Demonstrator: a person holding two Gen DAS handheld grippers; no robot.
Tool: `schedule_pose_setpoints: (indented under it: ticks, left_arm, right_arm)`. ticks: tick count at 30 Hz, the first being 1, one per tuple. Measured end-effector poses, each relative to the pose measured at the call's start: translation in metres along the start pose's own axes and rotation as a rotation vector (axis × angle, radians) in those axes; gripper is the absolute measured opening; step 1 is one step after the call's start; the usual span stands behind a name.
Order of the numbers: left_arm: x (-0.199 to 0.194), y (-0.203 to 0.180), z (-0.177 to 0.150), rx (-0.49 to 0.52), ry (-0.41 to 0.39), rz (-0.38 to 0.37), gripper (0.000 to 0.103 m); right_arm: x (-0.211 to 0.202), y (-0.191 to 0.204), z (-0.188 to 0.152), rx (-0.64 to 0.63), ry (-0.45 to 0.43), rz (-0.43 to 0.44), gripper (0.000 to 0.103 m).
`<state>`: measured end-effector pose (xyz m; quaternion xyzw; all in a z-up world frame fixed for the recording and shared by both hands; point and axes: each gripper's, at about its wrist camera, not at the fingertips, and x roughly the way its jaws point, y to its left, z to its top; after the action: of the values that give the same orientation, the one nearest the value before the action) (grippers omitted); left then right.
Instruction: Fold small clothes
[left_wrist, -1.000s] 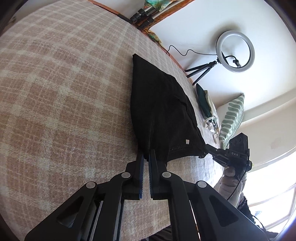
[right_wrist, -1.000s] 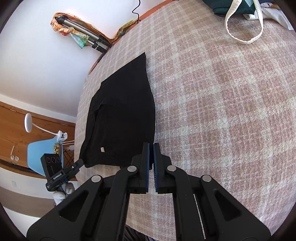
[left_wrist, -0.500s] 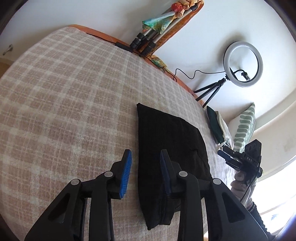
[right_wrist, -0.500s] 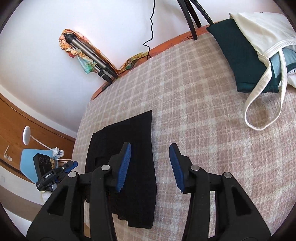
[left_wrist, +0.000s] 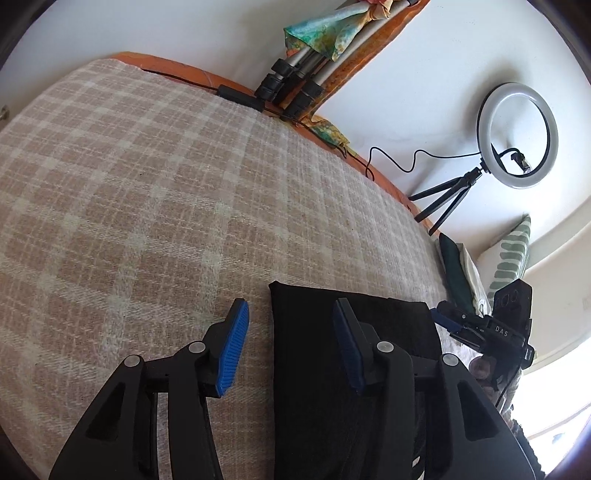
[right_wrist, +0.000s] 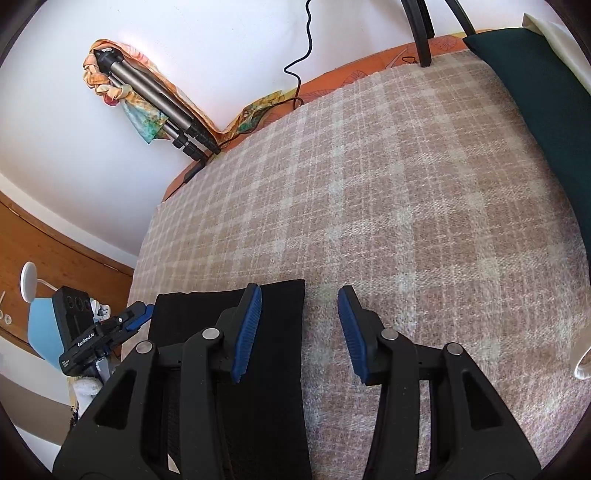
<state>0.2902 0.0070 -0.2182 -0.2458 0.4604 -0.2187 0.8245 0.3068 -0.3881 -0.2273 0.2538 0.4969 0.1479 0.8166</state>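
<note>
While both jaws are standing apart after just opening, the left hand-held gripper (left_wrist: 291, 347) and right hand-held gripper (right_wrist: 301, 328) are gripping nothing, each straddling a side edge of the black garment (left_wrist: 343, 387). It is lying folded flat at the near edge of the bed (left_wrist: 147, 192). Soft, light and limp, it is probably best pinched at the far corners, through all layers.

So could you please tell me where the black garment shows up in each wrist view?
Left wrist: the black garment lies bottom centre-right, under the right-hand finger.
Right wrist: the garment lies bottom centre-left, under the left-hand finger.
Shared landmark: the folded tripod wrapped in colourful cloth, against the wall.
</note>
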Motion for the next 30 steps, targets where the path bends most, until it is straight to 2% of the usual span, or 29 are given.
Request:
schedule_pose_setpoints:
  ticks: [4,9,10,11,12,13,14,17,19,24,26,27,30]
  left_arm:
    - [0.004,0.004,0.0,-0.034,-0.015,-0.03,0.046]
    - [0.008,0.0,-0.001,-0.025,-0.013,-0.055,0.038]
    - [0.01,-0.001,-0.001,-0.023,-0.006,-0.059,0.03]
    - [0.012,-0.002,-0.002,-0.02,0.001,-0.059,0.019]
    - [0.013,-0.003,-0.002,-0.014,0.003,-0.05,0.013]
    - [0.013,-0.004,-0.002,-0.006,-0.003,-0.037,0.004]
    - [0.013,-0.005,-0.003,-0.002,-0.011,-0.035,0.004]
    - [0.007,-0.009,-0.004,0.021,-0.05,-0.019,0.003]
    - [0.004,-0.012,-0.003,0.046,-0.076,0.004,0.002]
    - [0.009,-0.013,-0.004,0.079,-0.074,0.075,0.002]
    - [0.011,-0.012,-0.004,0.081,-0.07,0.082,0.002]
    - [0.011,-0.011,-0.003,0.077,-0.067,0.081,0.002]
    - [0.009,-0.008,0.001,0.056,-0.046,0.073,0.003]
  right_arm:
    - [0.004,0.0,0.003,0.0,-0.008,0.034,0.046]
    - [0.008,0.005,0.004,-0.012,0.006,0.08,0.046]
    - [0.01,0.007,0.003,-0.02,0.009,0.083,0.045]
    - [0.011,0.009,0.002,-0.033,0.013,0.079,0.04]
    - [0.012,0.012,0.001,-0.045,0.018,0.073,0.035]
    - [0.014,0.014,0.001,-0.054,0.023,0.062,0.025]
    - [0.015,0.015,0.0,-0.057,0.027,0.058,0.013]
    - [0.009,0.018,-0.001,-0.071,0.004,0.041,0.005]
    - [0.003,0.02,0.0,-0.087,-0.026,0.011,0.004]
    - [0.005,0.017,0.0,-0.103,-0.032,-0.102,0.003]
    - [0.006,0.015,0.0,-0.102,-0.039,-0.157,0.002]
    - [0.006,0.011,0.001,-0.086,-0.037,-0.167,0.002]
    - [-0.004,-0.003,0.006,-0.014,-0.031,-0.102,0.002]
